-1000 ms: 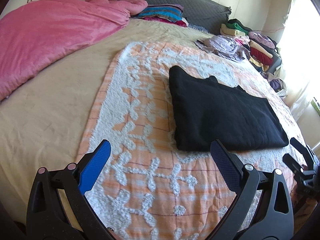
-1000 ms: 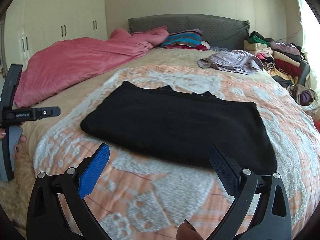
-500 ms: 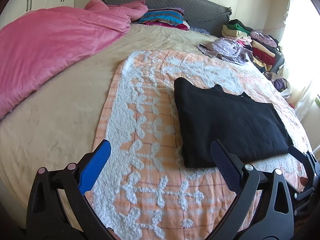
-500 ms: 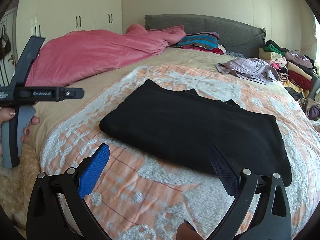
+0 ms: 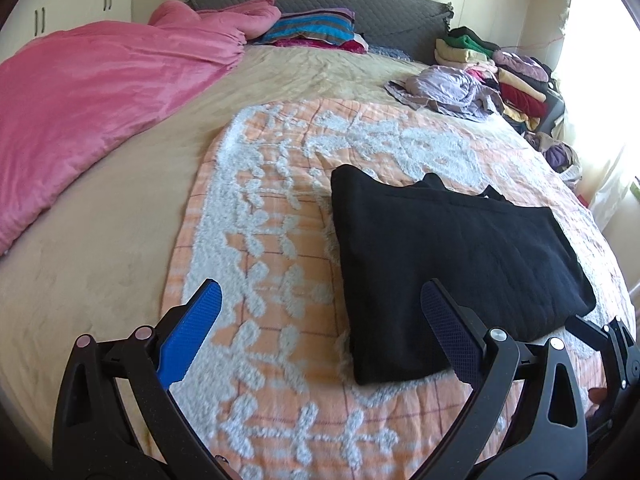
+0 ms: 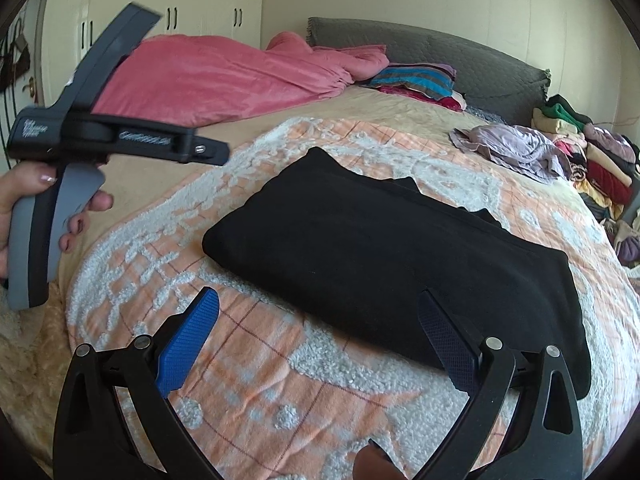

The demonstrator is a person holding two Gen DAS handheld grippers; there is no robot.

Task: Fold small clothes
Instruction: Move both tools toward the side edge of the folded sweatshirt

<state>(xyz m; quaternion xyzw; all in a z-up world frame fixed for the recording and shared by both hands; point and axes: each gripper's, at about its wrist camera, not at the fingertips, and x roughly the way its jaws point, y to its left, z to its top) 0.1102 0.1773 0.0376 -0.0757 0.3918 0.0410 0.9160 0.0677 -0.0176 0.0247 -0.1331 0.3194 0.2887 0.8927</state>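
Observation:
A black garment [image 5: 452, 256] lies folded flat on the orange and white blanket [image 5: 280, 240]; it also shows in the right wrist view [image 6: 400, 256]. My left gripper [image 5: 320, 304] is open and empty, held above the blanket just short of the garment's near left corner. My right gripper [image 6: 318, 310] is open and empty, above the garment's near edge. The left gripper's body [image 6: 80, 136] shows at the left of the right wrist view, held in a hand. The right gripper's tip [image 5: 604, 340] shows at the right edge of the left wrist view.
A pink duvet [image 5: 92, 108] covers the bed's left side. A crumpled lilac garment [image 5: 444, 88] lies at the far right. Stacked folded clothes [image 5: 512, 80] stand beyond it. Striped pillows [image 5: 312, 28] rest against the grey headboard [image 5: 360, 4].
Both grippers have drawn back and risen from the black garment, so it looks smaller and farther. The left gripper's body has moved up and in at the left of the right wrist view.

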